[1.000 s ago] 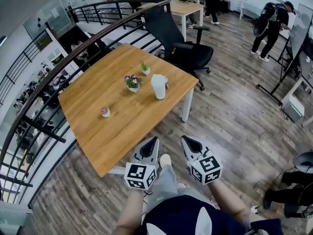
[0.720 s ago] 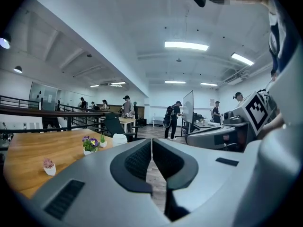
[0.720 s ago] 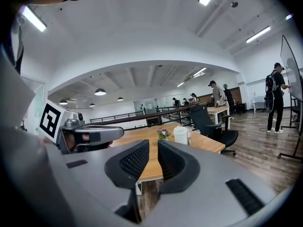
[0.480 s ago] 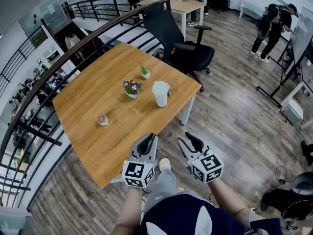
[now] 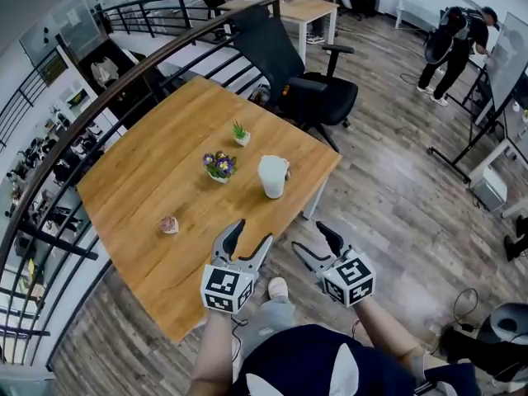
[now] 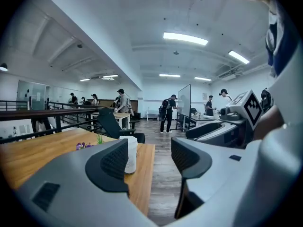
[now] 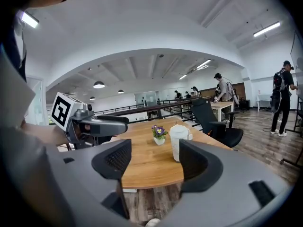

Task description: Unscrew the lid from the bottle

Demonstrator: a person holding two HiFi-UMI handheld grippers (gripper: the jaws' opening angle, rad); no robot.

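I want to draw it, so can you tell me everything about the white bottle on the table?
The white bottle looks like plain plastic, round, with its white lid on top. A small bit sticks out at one side. It stands upright on the wooden table, near the edge, apart from the purple flower pot. Only the table touches it.

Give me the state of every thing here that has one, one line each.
bottle: upright on the table, lid on, untouched.
left gripper: open, jaws just opened, nothing between them.
right gripper: open, jaws just opened, nothing between them.
purple flower pot: upright.
green plant pot: upright.
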